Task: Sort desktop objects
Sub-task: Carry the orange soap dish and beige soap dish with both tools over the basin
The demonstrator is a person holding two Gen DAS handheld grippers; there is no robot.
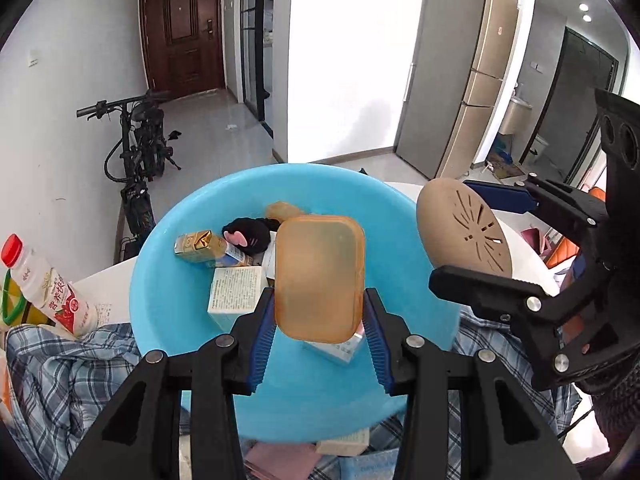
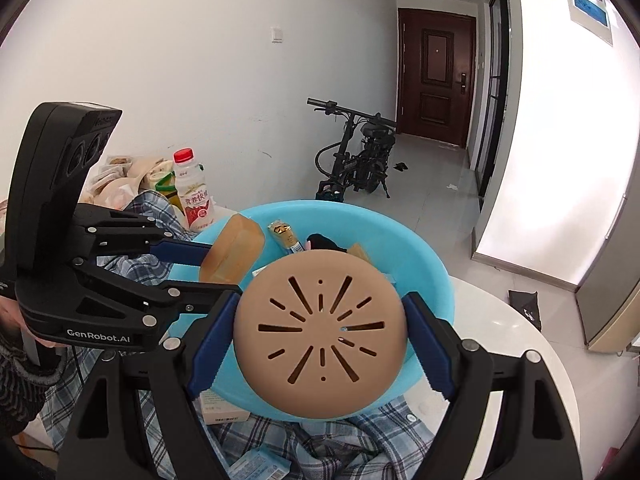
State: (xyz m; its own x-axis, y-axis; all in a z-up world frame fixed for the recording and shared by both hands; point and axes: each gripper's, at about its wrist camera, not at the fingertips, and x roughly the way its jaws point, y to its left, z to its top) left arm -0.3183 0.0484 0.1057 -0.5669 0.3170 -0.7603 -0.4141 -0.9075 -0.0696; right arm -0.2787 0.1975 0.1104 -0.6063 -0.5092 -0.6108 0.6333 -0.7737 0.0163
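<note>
Desktop objects are being gathered into one blue basin (image 1: 168,280) standing on the white worktop (image 2: 520,320) among a plaid shirt (image 1: 60,364). Your left gripper (image 1: 319,320) has its jaws closed on one translucent orange lid (image 1: 320,276), held above the basin; your right gripper (image 2: 320,328) has its jaws clamped across one round tan perforated disc (image 2: 320,336), also over the basin.

To finish this step well, lower each piece close to the contents before you let go, one hand at a time, so neither strikes the other gripper or slides off the rim.

Visible in the basin: one gold-labelled bottle (image 1: 200,246), one black paw-shaped plush (image 1: 248,234), and at least two white cartons (image 1: 236,292). One red-capped milk drink bottle (image 1: 44,288) stands outside it.
</note>
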